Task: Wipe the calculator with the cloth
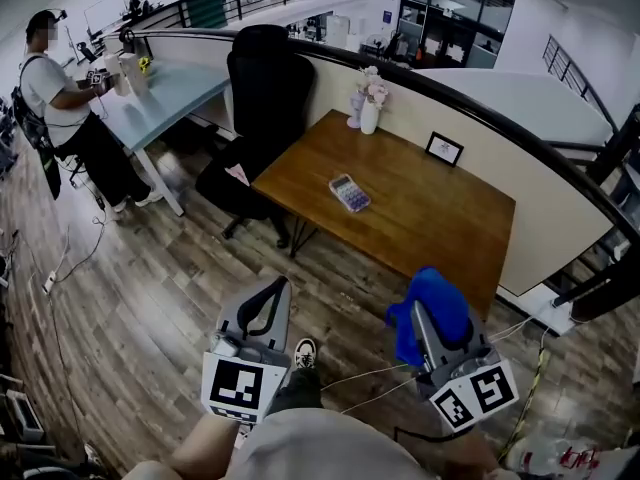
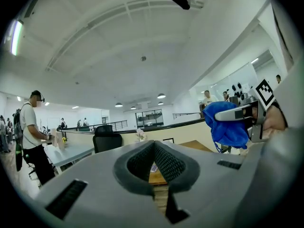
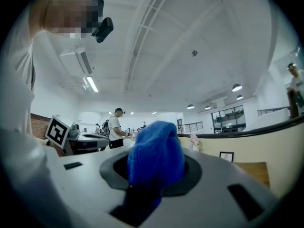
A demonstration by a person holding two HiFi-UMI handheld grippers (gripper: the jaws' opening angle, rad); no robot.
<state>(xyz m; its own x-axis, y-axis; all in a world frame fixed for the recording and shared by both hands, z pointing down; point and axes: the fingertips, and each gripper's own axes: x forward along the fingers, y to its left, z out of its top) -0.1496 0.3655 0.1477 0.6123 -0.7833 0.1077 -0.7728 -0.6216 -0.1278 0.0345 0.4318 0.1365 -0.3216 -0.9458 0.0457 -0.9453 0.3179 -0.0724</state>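
Observation:
A small calculator [image 1: 350, 192] with a purple keypad lies flat near the middle of the wooden table [image 1: 440, 218]. Both grippers hang over the wood floor, well short of the table's near edge. My right gripper [image 1: 428, 306] is shut on a blue cloth [image 1: 430, 303], which bunches over its jaws; the cloth [image 3: 156, 156] fills the middle of the right gripper view. My left gripper [image 1: 281, 285] is shut, its tips touching with nothing between them [image 2: 153, 144]. In the left gripper view the cloth [image 2: 228, 125] hangs at the right.
A black office chair [image 1: 262, 88] stands at the table's left end. A vase of flowers [image 1: 369, 108] and a small picture frame [image 1: 443, 149] sit along the far edge by the curved partition. A person [image 1: 60, 108] stands at a light blue table, far left. Cables cross the floor.

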